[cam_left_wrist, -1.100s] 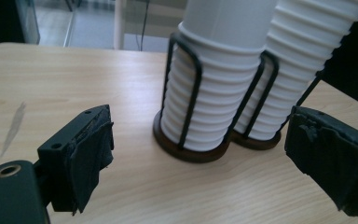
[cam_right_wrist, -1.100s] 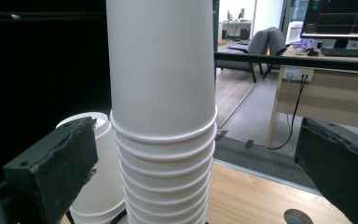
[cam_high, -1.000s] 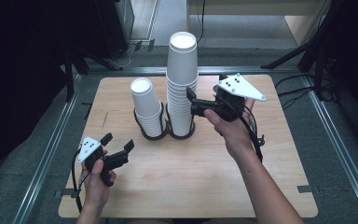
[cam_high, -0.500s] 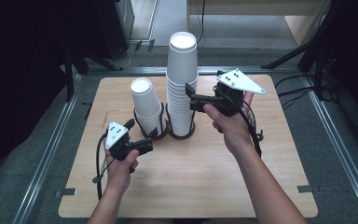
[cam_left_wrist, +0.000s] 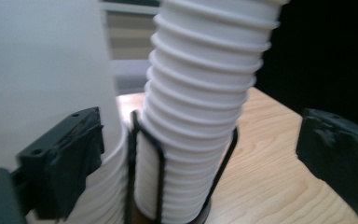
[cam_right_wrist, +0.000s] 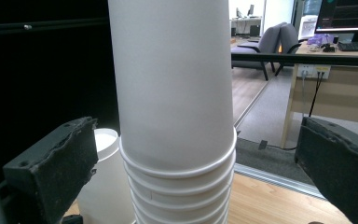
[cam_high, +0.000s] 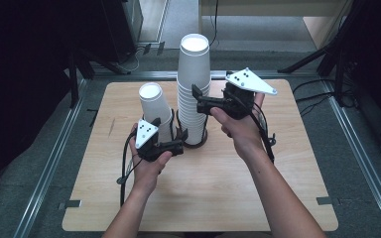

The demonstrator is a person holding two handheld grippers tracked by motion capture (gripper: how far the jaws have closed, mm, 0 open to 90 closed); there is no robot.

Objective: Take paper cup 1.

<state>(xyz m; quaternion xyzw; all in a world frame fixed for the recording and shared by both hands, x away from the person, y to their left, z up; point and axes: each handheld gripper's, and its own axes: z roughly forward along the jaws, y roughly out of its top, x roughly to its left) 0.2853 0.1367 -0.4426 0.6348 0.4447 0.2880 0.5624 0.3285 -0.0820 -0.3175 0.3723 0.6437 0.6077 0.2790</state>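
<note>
- The right gripper [cam_high: 198, 101] is up beside the tall stack [cam_high: 193, 94], about halfway up it, on the stack's right side. In the right gripper view its jaws stand wide apart with the tall stack [cam_right_wrist: 175, 116] between them, and a gap shows on each side; they grip nothing.
- The left gripper [cam_high: 178, 144] is low, near the table [cam_high: 278, 198], at the near side of the two stacks. In the left gripper view its jaws are also wide apart. The bottom of the tall stack [cam_left_wrist: 196, 121] sits between them; the right jaw is well clear of it. The left jaw lies close against the short stack [cam_left_wrist: 42, 70]; whether it touches cannot be told. It holds nothing.
- The tall stack of white paper cups stands upright in a black wire holder [cam_left_wrist: 144, 158] at the middle of the table, a little toward the far side. Its cup rims show as ridges down the lower part.
- The short stack [cam_high: 155, 110] stands just left of the tall one, in the same kind of holder, reaching about half its height.
- Both hands come in from the near edge, the left hand [cam_high: 146, 166] behind its gripper, the right hand [cam_high: 238, 126] higher and farther in.
- A cable [cam_high: 125, 163] trails from the left gripper toward the near side.
</note>
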